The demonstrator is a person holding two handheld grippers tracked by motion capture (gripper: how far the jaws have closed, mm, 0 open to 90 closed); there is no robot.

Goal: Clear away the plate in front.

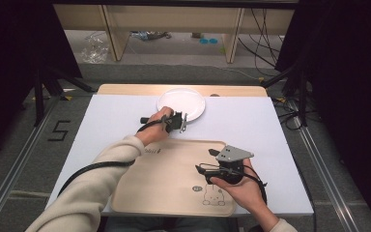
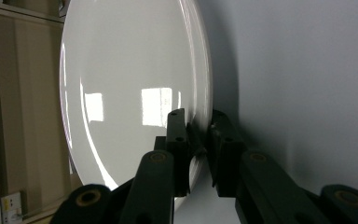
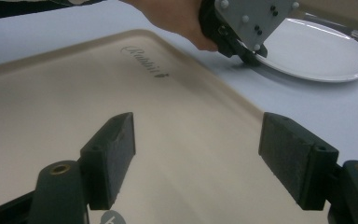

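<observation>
Meanwhile left claw (image 2: 198, 140) pinches the plate (image 2: 130, 93) rim (edge partly hidden); right claw (image 3: 196, 158) gapes.

Grey carpet-ish floor (image 1: 174, 72) all around, with a black "5" (image 1: 59, 130) taped on it off to the left gripper's side. Out past the left gripper there's light wooden shelving (image 1: 174, 21), plus some crumpled clear plastic (image 1: 95, 48) on the floor beneath it. Black curtains (image 1: 14, 63) both sides, and loose cables (image 1: 263, 41) beyond the right gripper's side.
</observation>
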